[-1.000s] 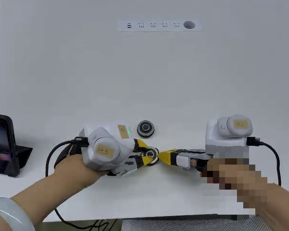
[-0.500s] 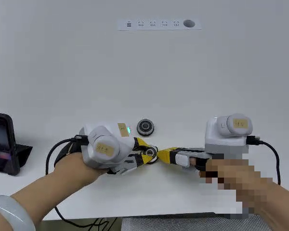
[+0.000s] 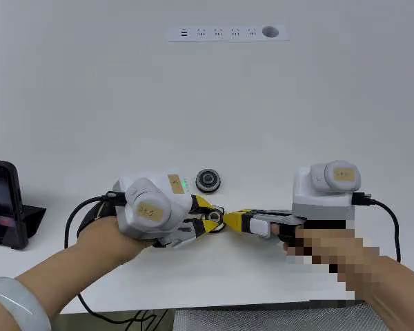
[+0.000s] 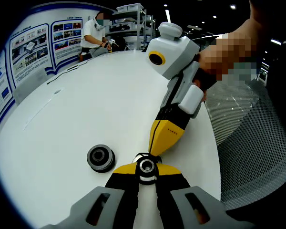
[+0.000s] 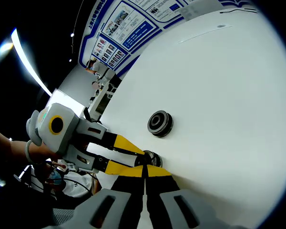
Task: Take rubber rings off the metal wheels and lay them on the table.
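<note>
A small metal wheel (image 4: 147, 166) with a black rubber ring round its rim hangs just above the white table, and my left gripper (image 4: 147, 172) is shut on it. In the head view this wheel (image 3: 214, 219) lies between the two yellow jaw pairs. My right gripper (image 5: 145, 169) comes in from the right with its jaws together, and the tips pinch the black ring at the wheel's (image 5: 153, 158) edge. A second wheel (image 3: 208, 181) with its ring on lies flat on the table just beyond the grippers; it is also in the left gripper view (image 4: 100, 158) and the right gripper view (image 5: 160, 123).
A white power strip (image 3: 228, 32) lies at the table's far edge. A dark phone on a stand (image 3: 3, 204) sits at the left. Cables trail from both grippers toward the near table edge (image 3: 214, 303). A person stands far beyond the table (image 4: 96, 31).
</note>
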Motion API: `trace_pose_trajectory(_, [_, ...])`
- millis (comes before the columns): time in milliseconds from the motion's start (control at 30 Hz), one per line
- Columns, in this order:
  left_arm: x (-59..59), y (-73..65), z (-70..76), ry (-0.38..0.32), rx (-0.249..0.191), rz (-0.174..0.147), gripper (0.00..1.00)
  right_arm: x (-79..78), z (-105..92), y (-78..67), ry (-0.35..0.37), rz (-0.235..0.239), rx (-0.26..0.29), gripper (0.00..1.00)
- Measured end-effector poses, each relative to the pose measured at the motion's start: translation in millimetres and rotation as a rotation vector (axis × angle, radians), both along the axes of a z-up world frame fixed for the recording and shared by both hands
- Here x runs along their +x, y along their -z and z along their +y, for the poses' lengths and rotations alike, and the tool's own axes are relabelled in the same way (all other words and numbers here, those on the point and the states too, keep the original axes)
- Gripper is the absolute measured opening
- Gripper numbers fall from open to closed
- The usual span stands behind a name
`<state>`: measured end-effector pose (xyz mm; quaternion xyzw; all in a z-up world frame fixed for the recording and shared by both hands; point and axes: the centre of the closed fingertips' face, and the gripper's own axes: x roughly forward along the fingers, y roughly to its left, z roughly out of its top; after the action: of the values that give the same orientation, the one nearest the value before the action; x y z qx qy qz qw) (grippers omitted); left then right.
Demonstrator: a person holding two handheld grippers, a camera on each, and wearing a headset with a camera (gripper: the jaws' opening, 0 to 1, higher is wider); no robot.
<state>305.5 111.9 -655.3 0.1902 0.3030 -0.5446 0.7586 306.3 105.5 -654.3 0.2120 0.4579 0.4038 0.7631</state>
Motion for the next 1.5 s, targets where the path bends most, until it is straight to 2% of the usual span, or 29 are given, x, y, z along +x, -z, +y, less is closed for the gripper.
trace_pose_trajectory(1067, [-0.5,0.3,0.3,0.002,-0.001,-0.001,0.13,-2.3,5.7,-5.9,-0.009,0.001,0.029,0.02])
trace_pose_trajectory(1167, [-0.5,0.2,0.3,0.002,-0.002,-0.001,0.13,-3.1,8.3,-9.6,-0.009,0.004,0.048,0.02])
trace_pose_trajectory(1200, [-0.5,0.1,0.3,0.002,-0.002,-0.001,0.13,0.8,12.5,-16.6,0.013,-0.002,0.090,0.02])
trace_pose_trajectory(1233, [-0.5,0.2,0.3,0.002,-0.002,-0.002,0.13,2.9,13.5,-21.2,0.035,0.016,0.114,0.02])
trace_pose_trajectory(1300, [-0.5,0.3,0.2,0.001,-0.001,-0.002,0.13,2.9,9.0,-15.3,0.010,-0.010,0.061,0.02])
trace_pose_trajectory(1367, [-0.5,0.2,0.1,0.001,0.000,-0.002,0.13,2.8,8.6,-14.8,0.019,0.005,0.073,0.02])
trace_pose_trajectory(1500, [-0.4,0.2,0.1,0.001,0.002,-0.003,0.13,3.4,4.9,-12.3,0.027,0.004,0.059,0.02])
